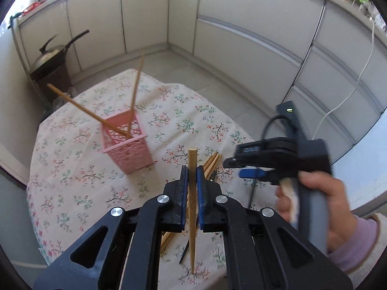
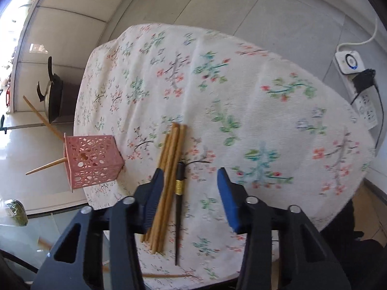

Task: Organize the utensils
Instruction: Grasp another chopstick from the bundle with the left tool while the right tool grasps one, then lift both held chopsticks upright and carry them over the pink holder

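My left gripper [image 1: 192,176] is shut on a wooden chopstick [image 1: 192,159], held upright above the floral tablecloth [image 1: 72,181]. A pink perforated holder [image 1: 125,145] stands to the left of it with two wooden chopsticks [image 1: 135,89] leaning out. In the right wrist view my right gripper [image 2: 189,176] hangs low over the cloth, jaws apart. A bundle of wooden chopsticks [image 2: 169,164] and one black chopstick [image 2: 179,193] lie between them, and the pads press on nothing. The pink holder [image 2: 93,162] is at the left. A hand carries the right gripper [image 1: 239,169].
A dark wok [image 1: 52,58] sits on a stand beyond the table's far left corner. A white power strip [image 2: 358,89] with a black plug lies on the floor at the right. Grey cabinet fronts [image 1: 241,36] ring the room. The table edge [image 2: 338,205] drops off close at the right.
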Motion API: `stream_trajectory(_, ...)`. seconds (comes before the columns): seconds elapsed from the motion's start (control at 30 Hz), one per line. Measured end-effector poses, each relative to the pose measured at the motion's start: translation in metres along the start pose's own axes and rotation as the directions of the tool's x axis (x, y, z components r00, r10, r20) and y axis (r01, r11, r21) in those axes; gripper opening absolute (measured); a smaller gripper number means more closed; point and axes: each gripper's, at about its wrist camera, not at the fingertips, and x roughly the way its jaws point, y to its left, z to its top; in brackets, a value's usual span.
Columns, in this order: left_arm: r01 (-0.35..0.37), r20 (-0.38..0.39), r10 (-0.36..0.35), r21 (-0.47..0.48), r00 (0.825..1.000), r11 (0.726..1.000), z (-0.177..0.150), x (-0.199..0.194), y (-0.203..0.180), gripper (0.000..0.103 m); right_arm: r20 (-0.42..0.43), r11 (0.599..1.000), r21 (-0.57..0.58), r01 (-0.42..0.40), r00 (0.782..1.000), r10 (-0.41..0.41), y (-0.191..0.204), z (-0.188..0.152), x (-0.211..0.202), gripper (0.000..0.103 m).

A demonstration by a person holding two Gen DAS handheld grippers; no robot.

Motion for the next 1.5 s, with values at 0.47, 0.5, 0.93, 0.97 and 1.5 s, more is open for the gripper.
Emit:
stream_trajectory(0.47,0.059,0.180,-0.053,-0.026,0.982,0.998,-0.011,-0.080,0.028,0.007,0.019,0.994,0.020,0.103,0.994,-0.103,0.034,0.008,0.050,0.014)
stream_trajectory(0.5,0.062,0.186,-0.055,-0.032,0.981,0.998,-0.012,-0.082,0.031,0.007,0.032,0.995,0.017,0.099,0.995,-0.099,0.034,0.009,0.049,0.013)
stream_trajectory(0.93,0.067,0.195,-0.053,-0.062,0.979,0.996,-0.012,-0.083,0.034,0.007,0.137,0.987,-0.094,0.133,0.983,-0.119,0.025,0.008,0.004,0.012)
stream_trajectory(0.97,0.064,0.189,-0.052,-0.059,0.981,0.996,-0.012,-0.081,0.032,0.007,0.100,0.991,-0.052,0.126,0.988,-0.121,0.013,0.011,0.009,0.012)
stream_trajectory(1.5,0.061,0.185,-0.049,-0.055,0.982,0.997,-0.010,-0.077,0.030,0.007,0.018,0.993,0.038,0.115,0.993,-0.116,-0.021,0.009,0.013,0.016)
